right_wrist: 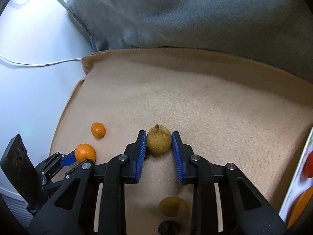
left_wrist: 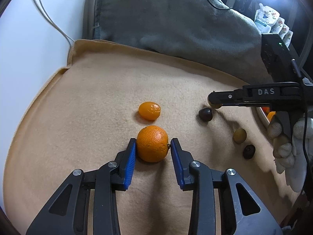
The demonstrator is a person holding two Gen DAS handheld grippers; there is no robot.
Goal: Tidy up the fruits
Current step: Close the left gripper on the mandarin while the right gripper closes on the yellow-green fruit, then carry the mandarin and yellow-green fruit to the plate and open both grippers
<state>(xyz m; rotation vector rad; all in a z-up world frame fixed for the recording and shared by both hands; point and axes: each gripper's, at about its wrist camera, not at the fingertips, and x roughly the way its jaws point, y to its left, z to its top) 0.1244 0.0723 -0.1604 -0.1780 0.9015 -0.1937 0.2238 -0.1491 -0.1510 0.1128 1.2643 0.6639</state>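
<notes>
A mandarin orange (left_wrist: 152,144) lies on the beige blanket (left_wrist: 88,101), and my left gripper (left_wrist: 153,142) is shut on it, its blue pads against both sides. The right wrist view shows the same mandarin (right_wrist: 85,155) at the lower left. My right gripper (right_wrist: 158,135) is shut on a yellow-brown round fruit (right_wrist: 158,141), stem pointing away. From the left wrist view that gripper (left_wrist: 215,100) reaches in from the right, held by a gloved hand (left_wrist: 289,137). A small glossy orange fruit (left_wrist: 149,110) lies just beyond the mandarin.
Two dark round fruits (left_wrist: 205,114) (left_wrist: 249,151) and a second yellow fruit (left_wrist: 239,135) lie on the blanket at the right. A white tray (right_wrist: 293,184) holding orange and red fruit sits at the right edge. A grey blanket (left_wrist: 176,19) is bunched behind. A white cable (right_wrist: 39,64) runs along the left.
</notes>
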